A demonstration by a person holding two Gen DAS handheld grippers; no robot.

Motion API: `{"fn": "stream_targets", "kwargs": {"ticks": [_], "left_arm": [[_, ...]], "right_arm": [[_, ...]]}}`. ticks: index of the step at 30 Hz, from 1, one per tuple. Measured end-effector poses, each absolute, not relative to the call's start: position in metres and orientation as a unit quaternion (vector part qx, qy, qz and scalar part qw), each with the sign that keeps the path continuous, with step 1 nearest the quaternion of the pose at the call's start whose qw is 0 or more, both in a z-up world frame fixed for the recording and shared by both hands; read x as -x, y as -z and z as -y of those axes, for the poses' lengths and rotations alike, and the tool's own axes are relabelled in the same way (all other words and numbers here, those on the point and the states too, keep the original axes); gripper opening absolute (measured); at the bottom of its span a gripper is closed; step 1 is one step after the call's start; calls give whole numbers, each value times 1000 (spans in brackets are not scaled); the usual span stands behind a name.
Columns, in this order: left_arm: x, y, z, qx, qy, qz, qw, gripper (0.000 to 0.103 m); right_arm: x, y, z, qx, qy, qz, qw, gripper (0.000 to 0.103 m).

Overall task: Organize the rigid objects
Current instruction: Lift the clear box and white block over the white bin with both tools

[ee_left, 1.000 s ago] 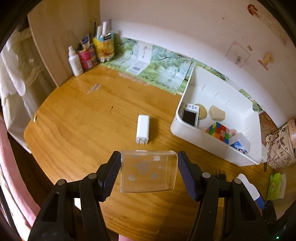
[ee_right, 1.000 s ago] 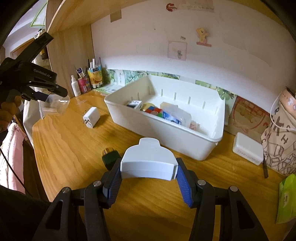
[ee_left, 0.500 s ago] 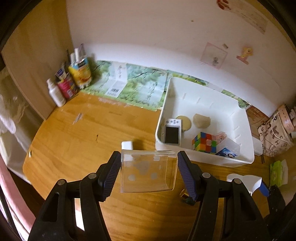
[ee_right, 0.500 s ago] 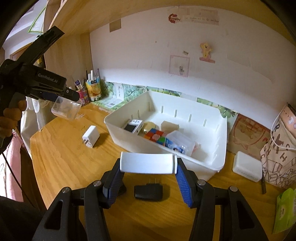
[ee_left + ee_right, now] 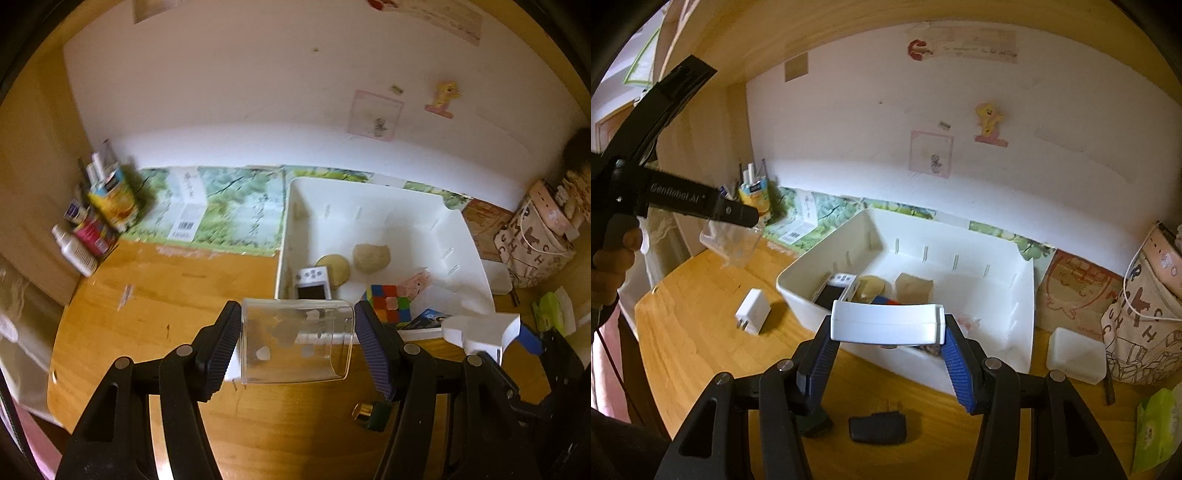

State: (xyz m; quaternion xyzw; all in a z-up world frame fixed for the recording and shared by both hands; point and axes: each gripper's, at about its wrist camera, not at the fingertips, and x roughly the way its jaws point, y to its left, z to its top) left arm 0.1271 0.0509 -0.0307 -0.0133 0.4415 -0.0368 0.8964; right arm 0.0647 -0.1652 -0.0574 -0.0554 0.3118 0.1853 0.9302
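Left tool [image 5: 297,341] gripping clear box [image 5: 295,341], crosswise

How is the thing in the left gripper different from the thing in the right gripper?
The clear plastic box in the left gripper is see-through, with pale shapes printed on it; the white plastic piece in the right gripper is opaque and plain. The clear plastic box fills a wider span between its jaws than the white plastic piece does. Both are rigid plastic, clamped from the sides, and held in the air near the white bin.
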Motion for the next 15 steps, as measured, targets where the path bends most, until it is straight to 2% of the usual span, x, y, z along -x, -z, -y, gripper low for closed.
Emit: {"fn": "stream_targets", "kwargs": {"ticks": [15], "left_arm": [[-156, 39, -26, -9, 112, -414, 903, 66]], "right_arm": [[-103, 56, 173, 32, -121, -303, 945, 55]]}}
